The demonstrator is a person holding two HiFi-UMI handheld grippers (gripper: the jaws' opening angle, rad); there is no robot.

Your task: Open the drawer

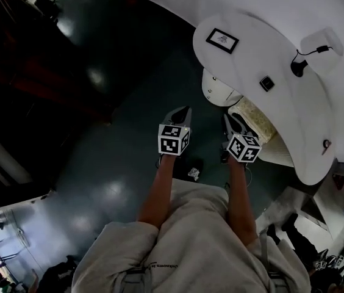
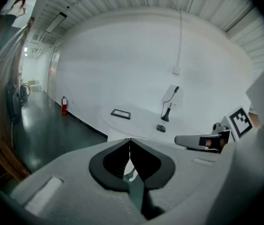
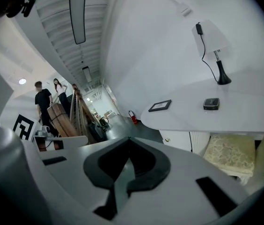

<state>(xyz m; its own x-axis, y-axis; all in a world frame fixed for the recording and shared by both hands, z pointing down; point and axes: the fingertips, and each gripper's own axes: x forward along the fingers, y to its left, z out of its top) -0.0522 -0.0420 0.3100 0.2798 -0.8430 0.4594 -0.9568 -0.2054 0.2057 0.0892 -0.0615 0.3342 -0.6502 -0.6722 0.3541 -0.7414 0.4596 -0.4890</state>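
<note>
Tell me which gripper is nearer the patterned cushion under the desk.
Right. The right gripper sits just beside the cushion; the left gripper hangs farther off, over the dark floor.

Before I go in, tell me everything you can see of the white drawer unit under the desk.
The drawer unit is a smooth white cabinet that stands upright beneath the curved white desk, whose edge hides much of its top. One small round knob shows on its front, which looks flush, so apparently closed. In the head view it sits on the dark floor with a rounded corner. A patterned cushion lies nearby. Nothing is seen touching its front.
</note>
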